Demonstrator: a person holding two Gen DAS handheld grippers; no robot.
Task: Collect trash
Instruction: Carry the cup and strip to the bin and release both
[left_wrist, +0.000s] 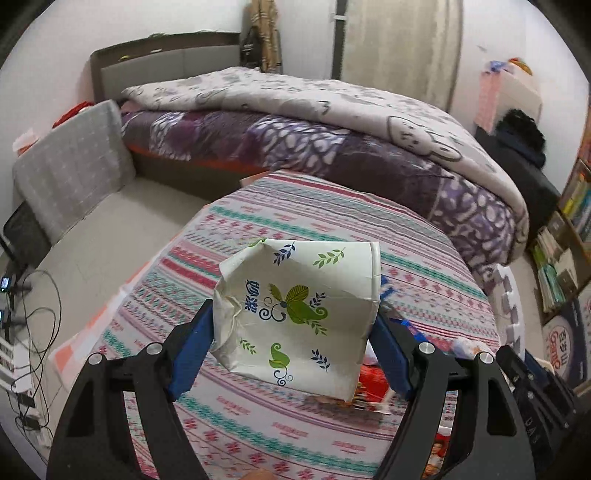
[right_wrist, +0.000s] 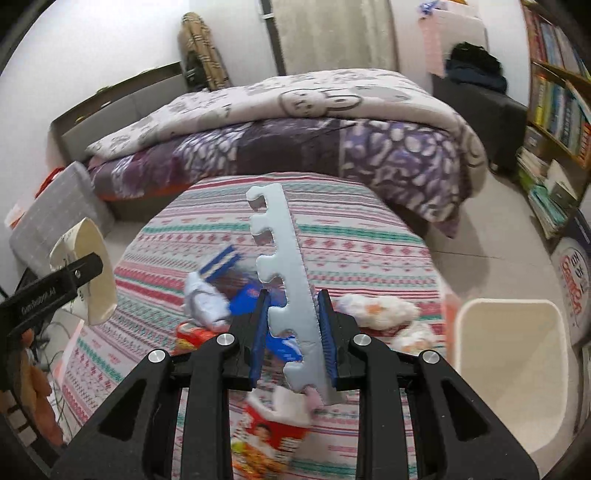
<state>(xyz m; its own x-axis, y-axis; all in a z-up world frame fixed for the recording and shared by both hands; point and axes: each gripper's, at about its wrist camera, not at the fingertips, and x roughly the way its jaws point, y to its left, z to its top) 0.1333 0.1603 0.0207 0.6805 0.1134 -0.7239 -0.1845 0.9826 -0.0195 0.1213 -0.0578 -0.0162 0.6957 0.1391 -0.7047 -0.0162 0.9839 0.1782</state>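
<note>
A bed (right_wrist: 295, 122) with a purple-and-white quilt fills the back of the room. In front of it stands a table (right_wrist: 351, 236) under a striped, flowered cloth. A bookshelf (right_wrist: 557, 92) lines the right wall. Just beside the table's right edge sits an open cream bin (right_wrist: 513, 369).

Litter lies scattered on the cloth: a red printed carton (right_wrist: 269, 435) near the front edge, blue wrappers (right_wrist: 251, 295), and crumpled white tissues (right_wrist: 376, 310) toward the bin side.

The left gripper (left_wrist: 295, 332) is clamped on a crushed white paper cup (left_wrist: 299, 314) with green and blue leaf prints, its blue pads pressing the cup's two sides. The cup hangs above the cloth, clear of it.

The right gripper (right_wrist: 293, 332) is closed tight on a pale foam strip (right_wrist: 291, 280) with notched, puzzle-style teeth along one side. The strip stands nearly upright between the pads, raised above the litter.
</note>
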